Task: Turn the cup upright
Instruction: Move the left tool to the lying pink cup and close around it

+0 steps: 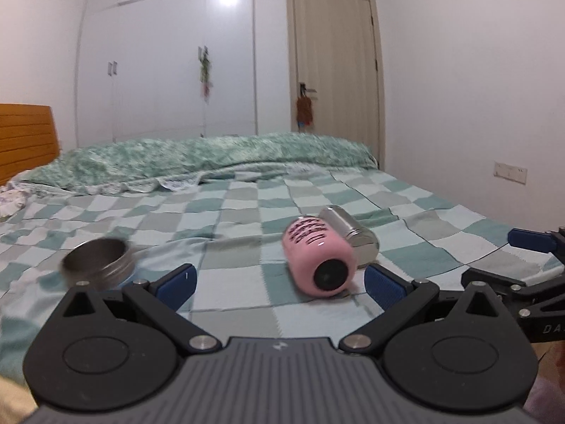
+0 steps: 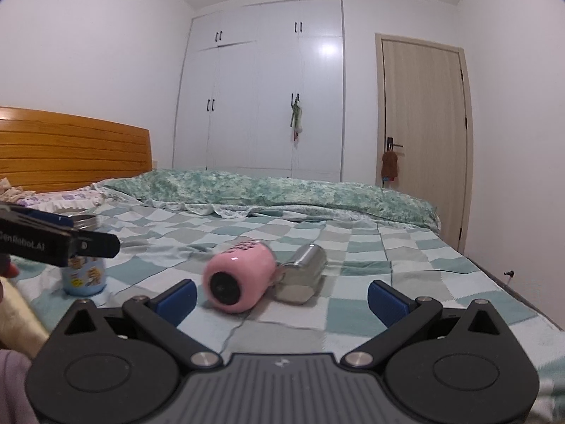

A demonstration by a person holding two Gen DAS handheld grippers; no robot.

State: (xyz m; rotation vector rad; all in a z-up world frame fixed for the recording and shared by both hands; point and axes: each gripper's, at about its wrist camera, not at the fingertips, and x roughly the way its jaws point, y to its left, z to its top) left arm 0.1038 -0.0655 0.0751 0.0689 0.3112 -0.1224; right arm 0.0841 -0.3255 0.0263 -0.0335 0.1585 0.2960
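Note:
A pink cup [image 1: 316,259] with a black base lies on its side on the checkered bedspread [image 1: 229,212], base toward me; it also shows in the right wrist view [image 2: 240,275]. A shiny steel cup [image 1: 349,229] lies on its side just behind it, touching it, and appears in the right wrist view [image 2: 303,275]. My left gripper [image 1: 279,282] is open, just short of the pink cup. My right gripper [image 2: 280,296] is open and empty, just in front of both cups. The right gripper's fingers [image 1: 529,240] show at the left view's right edge.
A blue printed cup with a metal rim [image 2: 83,265] stands upright at the left, its rim visible in the left wrist view [image 1: 97,261]. A green quilt [image 2: 282,190] is bunched along the far side of the bed. Wooden headboard [image 2: 70,148] at left; wardrobe and door behind.

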